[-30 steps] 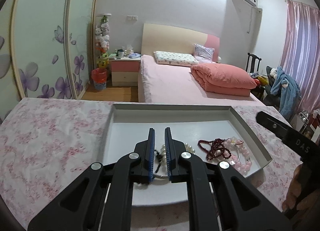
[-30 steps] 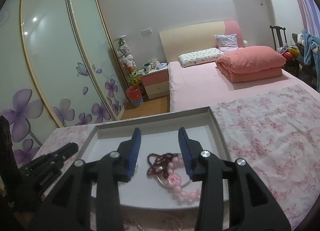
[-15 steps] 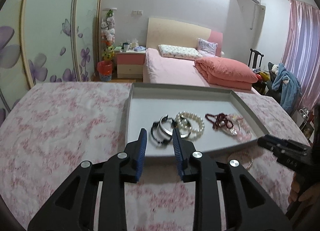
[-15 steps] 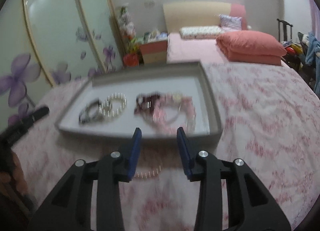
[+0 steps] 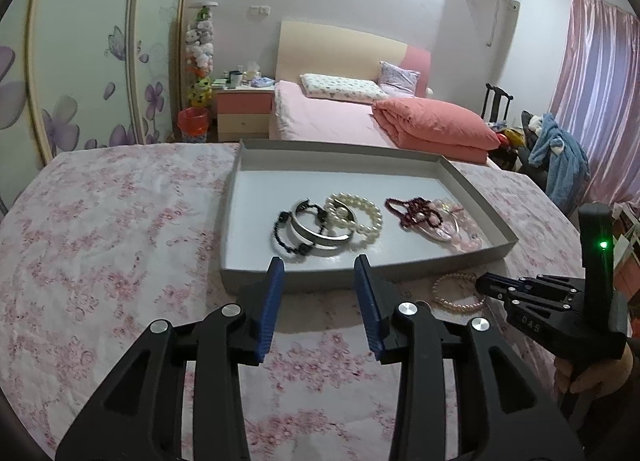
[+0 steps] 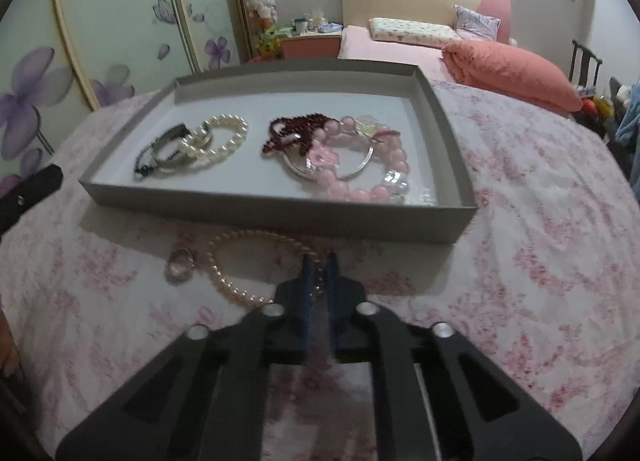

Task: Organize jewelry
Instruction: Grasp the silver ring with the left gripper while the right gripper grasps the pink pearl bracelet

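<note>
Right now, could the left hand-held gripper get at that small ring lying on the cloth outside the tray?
Probably yes. The small ring lies bare on the floral cloth, before the tray. The left hand-held gripper is open and empty, with nothing visible blocking it.

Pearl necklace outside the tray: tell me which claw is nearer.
Right. The right claw is shut on the pearl necklace; the left claw hangs open, off to its left.

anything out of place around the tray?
Yes. A pink pearl bracelet and a small ring lie on the floral cloth just in front of the tray, not in it. The right gripper is shut on the bracelet's strand; the left gripper is open, holding nothing.
</note>
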Demonstrator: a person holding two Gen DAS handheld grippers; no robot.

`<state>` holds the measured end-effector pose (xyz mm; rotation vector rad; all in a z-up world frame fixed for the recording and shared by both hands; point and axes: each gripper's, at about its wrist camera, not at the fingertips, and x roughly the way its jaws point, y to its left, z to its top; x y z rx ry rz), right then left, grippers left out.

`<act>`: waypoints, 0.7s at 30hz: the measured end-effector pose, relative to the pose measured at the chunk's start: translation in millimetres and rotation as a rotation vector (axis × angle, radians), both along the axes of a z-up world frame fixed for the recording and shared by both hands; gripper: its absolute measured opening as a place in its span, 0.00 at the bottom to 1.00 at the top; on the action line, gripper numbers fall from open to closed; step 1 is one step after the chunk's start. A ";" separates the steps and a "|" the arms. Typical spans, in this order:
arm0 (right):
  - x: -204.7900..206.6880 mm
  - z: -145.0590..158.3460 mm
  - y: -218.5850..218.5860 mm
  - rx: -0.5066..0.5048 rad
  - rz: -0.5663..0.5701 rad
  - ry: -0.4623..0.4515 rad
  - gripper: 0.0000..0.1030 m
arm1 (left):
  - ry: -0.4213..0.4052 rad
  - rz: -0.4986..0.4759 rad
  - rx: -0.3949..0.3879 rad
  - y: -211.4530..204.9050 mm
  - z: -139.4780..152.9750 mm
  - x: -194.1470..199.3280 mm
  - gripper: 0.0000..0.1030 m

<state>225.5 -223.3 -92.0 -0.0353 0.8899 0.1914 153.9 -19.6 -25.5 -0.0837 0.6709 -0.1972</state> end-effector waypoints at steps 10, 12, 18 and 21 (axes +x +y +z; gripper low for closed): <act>-25.6 -1.1 -34.5 -0.008 -0.036 0.007 0.07 | 0.086 -0.178 0.024 -53.7 -18.0 -1.6 0.49; -28.7 -0.7 -39.2 -0.005 -0.042 0.008 0.07 | 0.120 -0.213 0.048 -69.6 -26.2 1.2 0.49; -33.0 -1.2 -40.8 -0.013 -0.040 0.004 0.07 | 0.191 -0.218 0.112 -95.8 -45.1 16.0 0.49; -32.7 -1.7 -41.3 -0.006 -0.041 0.005 0.07 | 0.202 -0.205 0.145 -101.8 -51.1 20.8 0.49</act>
